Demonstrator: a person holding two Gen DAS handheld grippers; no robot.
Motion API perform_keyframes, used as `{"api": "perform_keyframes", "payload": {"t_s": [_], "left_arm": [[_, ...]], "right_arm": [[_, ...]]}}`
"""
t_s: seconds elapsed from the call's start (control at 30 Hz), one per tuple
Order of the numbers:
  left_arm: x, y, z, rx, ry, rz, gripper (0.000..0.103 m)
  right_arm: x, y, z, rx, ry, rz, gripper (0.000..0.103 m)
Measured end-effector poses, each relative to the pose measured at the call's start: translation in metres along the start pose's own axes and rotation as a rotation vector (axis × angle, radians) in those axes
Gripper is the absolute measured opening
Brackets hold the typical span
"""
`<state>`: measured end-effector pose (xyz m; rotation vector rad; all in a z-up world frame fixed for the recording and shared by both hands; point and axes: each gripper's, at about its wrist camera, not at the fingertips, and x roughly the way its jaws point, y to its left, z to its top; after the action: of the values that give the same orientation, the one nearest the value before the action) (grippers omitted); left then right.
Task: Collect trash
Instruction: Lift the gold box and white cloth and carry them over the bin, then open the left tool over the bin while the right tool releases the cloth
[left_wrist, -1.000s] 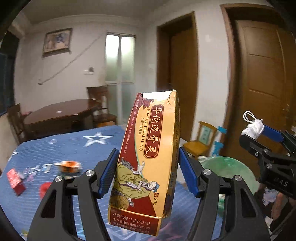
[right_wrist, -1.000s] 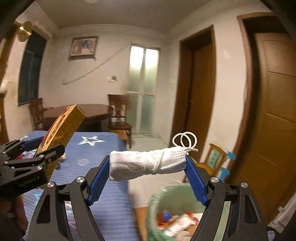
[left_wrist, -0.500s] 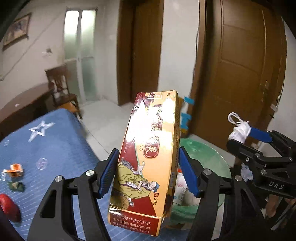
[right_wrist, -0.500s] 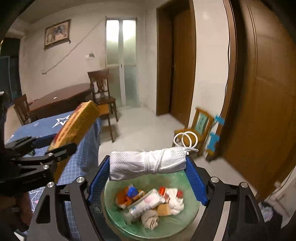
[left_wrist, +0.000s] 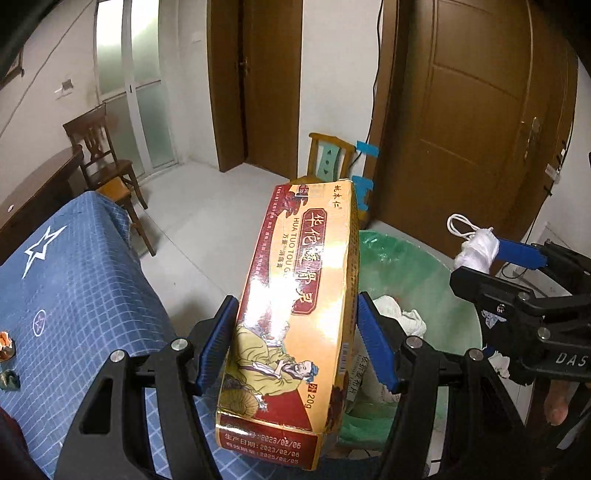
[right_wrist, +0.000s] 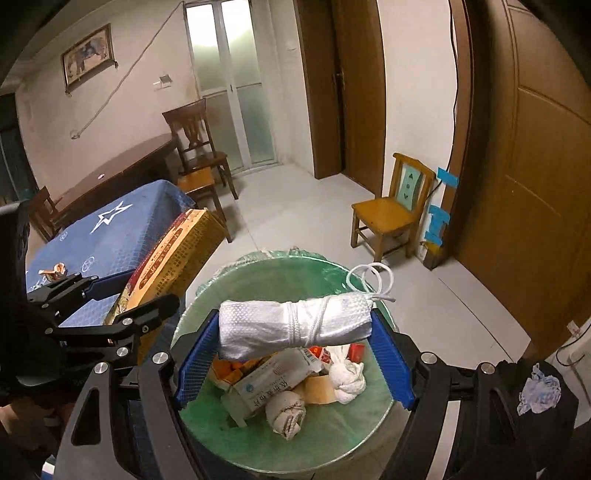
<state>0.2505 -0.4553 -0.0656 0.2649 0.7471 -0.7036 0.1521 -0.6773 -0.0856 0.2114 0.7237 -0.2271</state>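
My left gripper (left_wrist: 295, 341) is shut on a tall yellow and red medicine box (left_wrist: 295, 314), gripped by its two long sides and held upright beside the bin. My right gripper (right_wrist: 295, 360) is shut on a white cloth roll (right_wrist: 291, 326) tied with white cord, held crosswise right above the bin's opening. The green-lined trash bin (right_wrist: 373, 410) stands on the floor below and holds several boxes, wrappers and white rags. From the right wrist view the box (right_wrist: 177, 254) shows at the left, at the bin's left rim. The left wrist view shows the cloth roll (left_wrist: 476, 249) at the right.
A table under a blue star-pattern cloth (left_wrist: 74, 288) lies to the left, with small scraps (right_wrist: 53, 271) on it. A small yellow chair (right_wrist: 395, 206) stands by brown doors (right_wrist: 554, 184). A dark wooden table and chair (right_wrist: 195, 155) are further back on the grey floor.
Both grippers swung away from the blue table toward the bin and tipped downward. The bin now fills the lower right wrist view, and the box and the roll stay gripped.
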Motion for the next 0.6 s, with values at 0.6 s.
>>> {"api": "perform_keyframes", "payload": {"t_s": [0.6], "left_arm": [[0.012, -0.003, 0.009, -0.002, 0.018, 0.009, 0.063]], "right_arm": [[0.005, 0.003, -0.005, 0.017, 0.001, 0.008, 0.079]]}}
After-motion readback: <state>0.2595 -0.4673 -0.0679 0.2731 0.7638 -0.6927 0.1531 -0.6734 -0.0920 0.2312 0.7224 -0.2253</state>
